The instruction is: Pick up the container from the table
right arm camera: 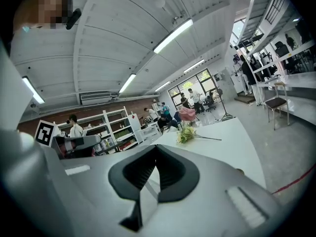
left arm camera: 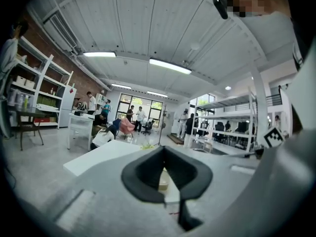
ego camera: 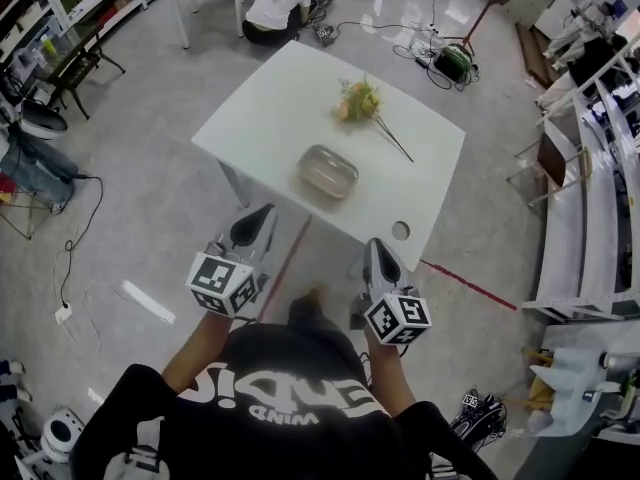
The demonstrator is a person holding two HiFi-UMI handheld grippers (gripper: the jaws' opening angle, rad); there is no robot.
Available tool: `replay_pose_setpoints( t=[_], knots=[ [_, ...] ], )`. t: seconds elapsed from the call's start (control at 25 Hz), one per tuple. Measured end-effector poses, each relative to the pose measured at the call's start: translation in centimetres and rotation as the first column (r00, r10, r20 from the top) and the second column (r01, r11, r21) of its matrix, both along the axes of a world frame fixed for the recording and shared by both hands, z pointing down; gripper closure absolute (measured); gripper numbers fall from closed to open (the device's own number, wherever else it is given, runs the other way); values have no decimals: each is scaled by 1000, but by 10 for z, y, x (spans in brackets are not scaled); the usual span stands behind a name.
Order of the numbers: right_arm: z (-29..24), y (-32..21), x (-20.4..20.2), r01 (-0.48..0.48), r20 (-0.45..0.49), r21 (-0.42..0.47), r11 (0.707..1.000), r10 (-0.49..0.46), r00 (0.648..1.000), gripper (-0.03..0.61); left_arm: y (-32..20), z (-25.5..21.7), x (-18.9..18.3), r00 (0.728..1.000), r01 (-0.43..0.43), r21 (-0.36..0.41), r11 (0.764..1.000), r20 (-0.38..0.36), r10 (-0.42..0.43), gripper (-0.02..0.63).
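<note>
A clear, rounded container (ego camera: 326, 171) lies on the white table (ego camera: 270, 108), near its front edge. In the left gripper view a small part of the container (left arm camera: 162, 181) shows through the dark window between the jaws. A flower sprig (ego camera: 361, 101) lies beyond it, and the right gripper view shows the same flower sprig (right arm camera: 186, 134). My left gripper (ego camera: 263, 213) and right gripper (ego camera: 374, 247) hover side by side over the floor, just short of the table's front edge, pointing at it. Both have their jaws together and hold nothing.
A round hole (ego camera: 400, 230) sits in the table's front right corner. A red tape line (ego camera: 462, 281) crosses the floor. Behind the table a person (ego camera: 275, 6) crouches among cables. Shelves (ego camera: 70, 3) stand at the left and white racks (ego camera: 590, 198) at the right.
</note>
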State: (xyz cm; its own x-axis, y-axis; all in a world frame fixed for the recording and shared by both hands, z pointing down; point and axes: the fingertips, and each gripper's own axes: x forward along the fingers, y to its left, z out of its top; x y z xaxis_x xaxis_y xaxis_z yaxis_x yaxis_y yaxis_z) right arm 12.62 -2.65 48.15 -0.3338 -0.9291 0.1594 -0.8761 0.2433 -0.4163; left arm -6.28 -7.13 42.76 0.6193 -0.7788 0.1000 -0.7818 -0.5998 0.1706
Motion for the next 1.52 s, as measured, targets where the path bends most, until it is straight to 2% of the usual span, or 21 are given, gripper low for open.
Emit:
replay_pose_setpoints(
  t=[0.32, 0.56, 0.84, 1.36, 1.44, 1.52],
  knots=[
    [0, -75, 40, 37, -6, -11, 999, -37, 999, 577, -76, -2, 36, 999, 40, -5, 999, -15, -40, 612],
    [3, -113, 52, 71, 10, -17, 997, -71, 997, 577, -110, -1, 50, 997, 76, -3, 997, -13, -76, 612],
    [5, -137, 57, 66, 23, -17, 998, -65, 998, 577, -134, -3, 50, 997, 77, 5, 997, -9, -77, 612],
    [1, -175, 29, 50, 6, -7, 999, -50, 999, 577, -180, 2, 24, 998, 70, -9, 998, -2, -70, 609],
    [4, -178, 26, 47, 3, -4, 999, -47, 999, 577, -184, 4, 23, 998, 60, -10, 998, -8, -60, 560],
    [3, -181, 24, 40, 6, -1, 999, -40, 999, 577, -187, 4, 22, 999, 40, -12, 999, -6, -40, 542]
  ],
)
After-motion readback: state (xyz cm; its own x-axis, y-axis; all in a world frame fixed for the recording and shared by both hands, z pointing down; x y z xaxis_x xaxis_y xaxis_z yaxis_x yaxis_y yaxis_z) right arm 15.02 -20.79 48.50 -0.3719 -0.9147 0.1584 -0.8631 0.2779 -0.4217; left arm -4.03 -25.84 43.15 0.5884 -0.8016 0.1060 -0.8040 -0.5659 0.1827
